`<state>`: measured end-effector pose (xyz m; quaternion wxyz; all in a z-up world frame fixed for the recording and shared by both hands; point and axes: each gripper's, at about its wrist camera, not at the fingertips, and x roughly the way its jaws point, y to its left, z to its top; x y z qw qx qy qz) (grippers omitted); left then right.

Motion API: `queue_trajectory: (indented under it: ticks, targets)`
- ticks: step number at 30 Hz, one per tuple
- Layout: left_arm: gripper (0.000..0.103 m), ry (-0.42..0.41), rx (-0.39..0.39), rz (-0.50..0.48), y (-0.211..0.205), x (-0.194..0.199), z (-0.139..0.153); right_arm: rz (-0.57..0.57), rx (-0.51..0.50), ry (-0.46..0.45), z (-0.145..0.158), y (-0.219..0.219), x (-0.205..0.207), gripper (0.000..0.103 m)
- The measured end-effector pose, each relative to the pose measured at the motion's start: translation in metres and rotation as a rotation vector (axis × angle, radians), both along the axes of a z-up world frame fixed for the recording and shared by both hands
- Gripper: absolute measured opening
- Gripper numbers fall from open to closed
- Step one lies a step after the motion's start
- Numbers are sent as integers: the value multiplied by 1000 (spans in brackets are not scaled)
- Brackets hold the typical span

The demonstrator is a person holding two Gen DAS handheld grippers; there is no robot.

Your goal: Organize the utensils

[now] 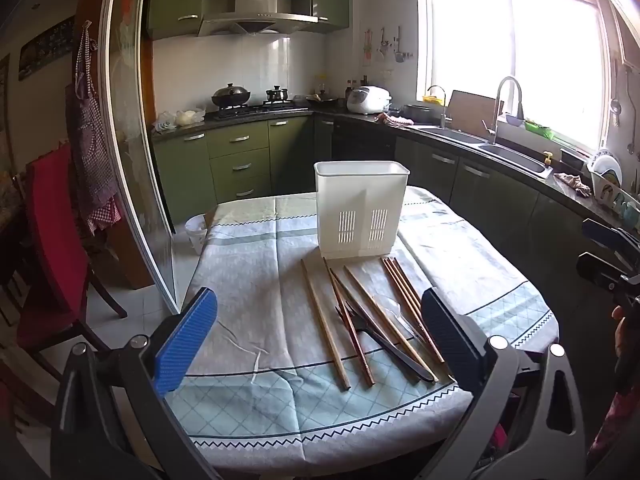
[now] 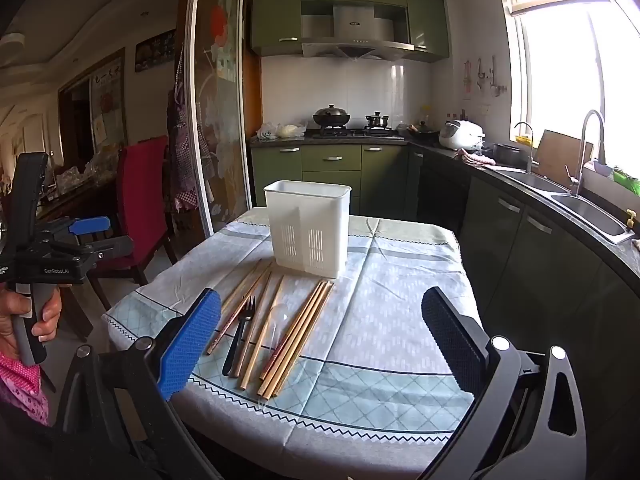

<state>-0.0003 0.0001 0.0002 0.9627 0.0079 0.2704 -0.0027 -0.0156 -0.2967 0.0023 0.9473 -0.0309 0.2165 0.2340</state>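
Left gripper (image 1: 320, 344) fingers spread wide, holding nothing, above near table edge; right gripper (image 2: 322, 348) likewise spread & empty. Its body reads "GenRobot.AI". Chopsticks (image 2: 296, 340), black fork (image 2: 240, 332) & clear spoon (image 2: 276, 320) lie loose on tablecloth (image 2: 380, 320), just in front of upright white holder (image 2: 308, 228).

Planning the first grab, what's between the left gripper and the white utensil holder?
Chopsticks and a black fork lie on the tablecloth before the white utensil holder, shown in the left wrist view.

White slotted caddy (image 1: 361, 210) upright; chopsticks (image 1: 324, 322), black fork (image 1: 374, 334) flat before it.
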Motion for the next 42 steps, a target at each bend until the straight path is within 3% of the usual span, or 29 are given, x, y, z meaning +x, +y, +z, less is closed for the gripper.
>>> queue_trajectory:
  ticks: [42]
  targets:
    - [97, 7, -18, 1, 5, -1, -8, -2, -3, 6, -8, 1, 2, 99]
